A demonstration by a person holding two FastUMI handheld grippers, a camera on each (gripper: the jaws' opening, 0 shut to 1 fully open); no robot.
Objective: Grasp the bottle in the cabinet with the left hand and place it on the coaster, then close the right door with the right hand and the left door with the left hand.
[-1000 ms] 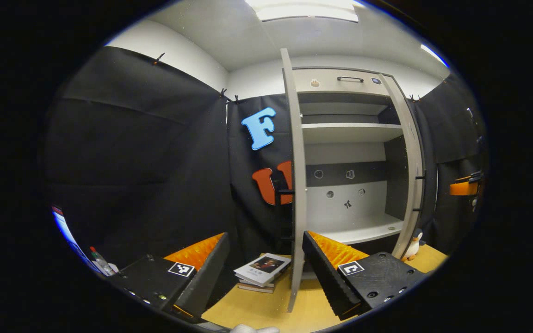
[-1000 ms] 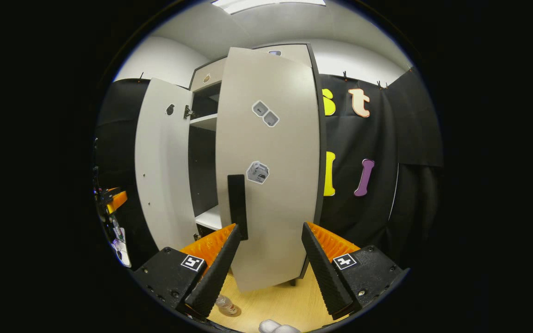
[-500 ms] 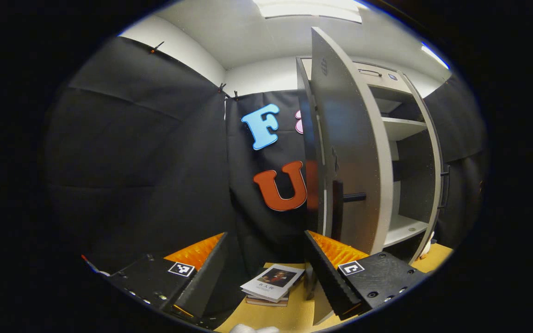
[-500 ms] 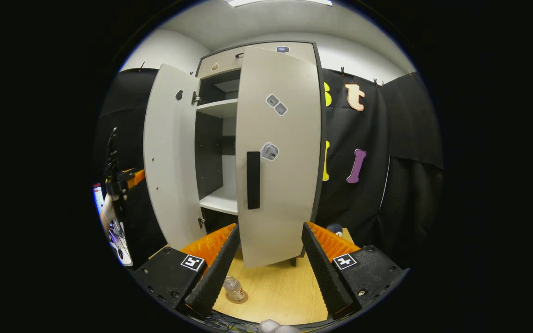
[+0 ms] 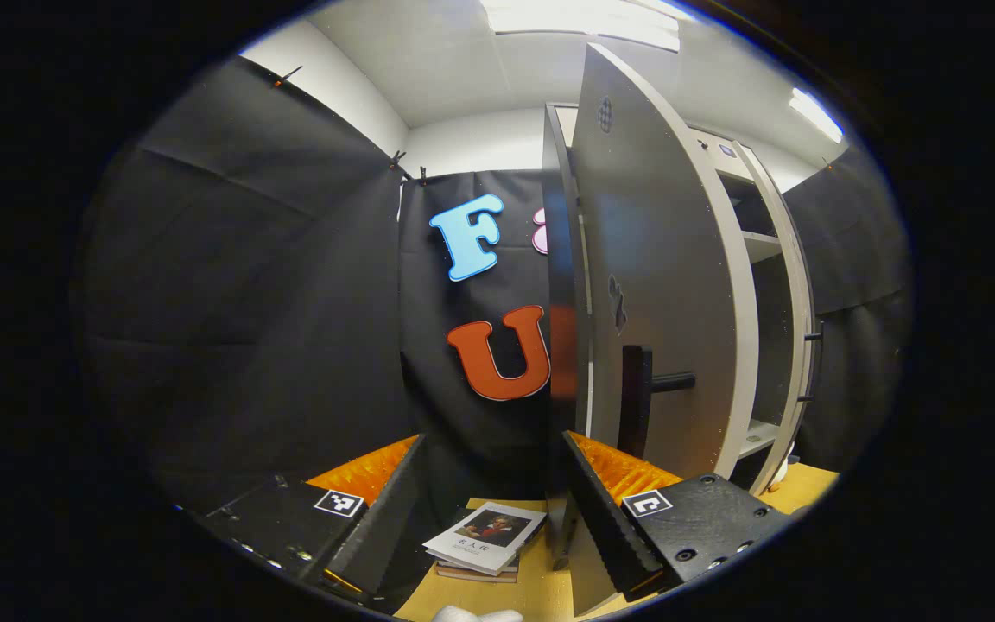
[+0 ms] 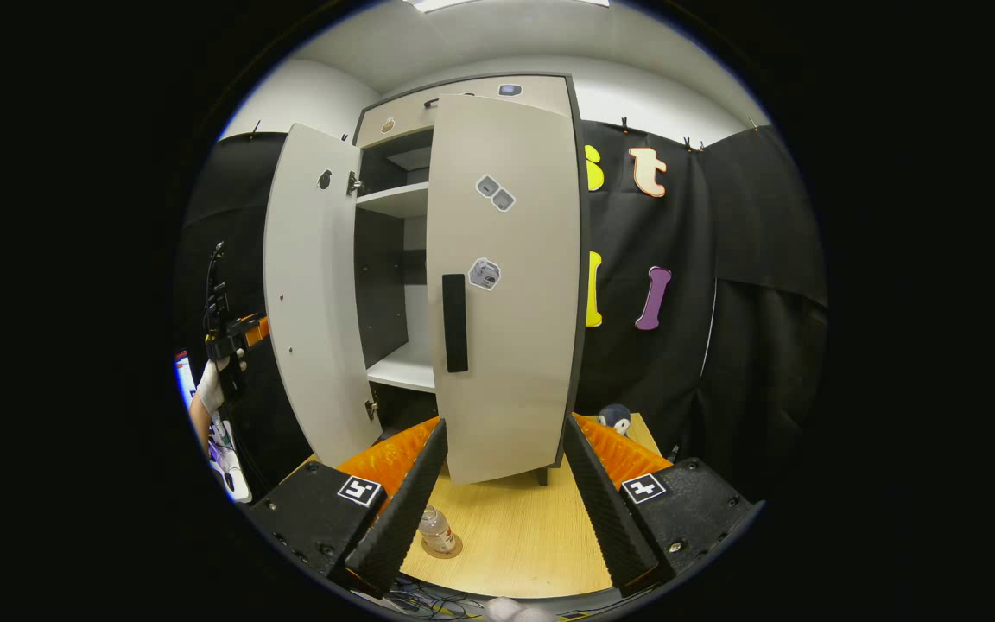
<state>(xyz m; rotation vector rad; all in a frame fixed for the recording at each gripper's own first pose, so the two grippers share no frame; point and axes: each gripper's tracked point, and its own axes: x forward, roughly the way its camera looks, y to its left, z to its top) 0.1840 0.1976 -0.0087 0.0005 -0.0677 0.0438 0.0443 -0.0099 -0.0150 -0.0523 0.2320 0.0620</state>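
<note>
We hold both grippers' jaws apart — bottle [image 6: 437, 529] already sits on its coaster [image 6: 444, 548] at seven o'clock — so left door [image 6: 316, 285] needs pushing.

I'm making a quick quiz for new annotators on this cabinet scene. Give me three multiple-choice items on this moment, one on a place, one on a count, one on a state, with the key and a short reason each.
1. Where does the bottle stand?
A. On the cabinet's lower shelf
B. On the coaster on the table
C. On the books

2. How many stickers are on the outer face of the right door?
A. One
B. Three
C. Six

3. How does the left door stand?
A. Shut flush
B. Swung open
C. Off its hinges

Key:
1. B: in the right gripper view the bottle sits upright on the round coaster on the wooden table.
2. B: two stickers sit side by side high up and one sits beside the handle.
3. B: it angles out from the cabinet, and shelves show between the doors.
</note>
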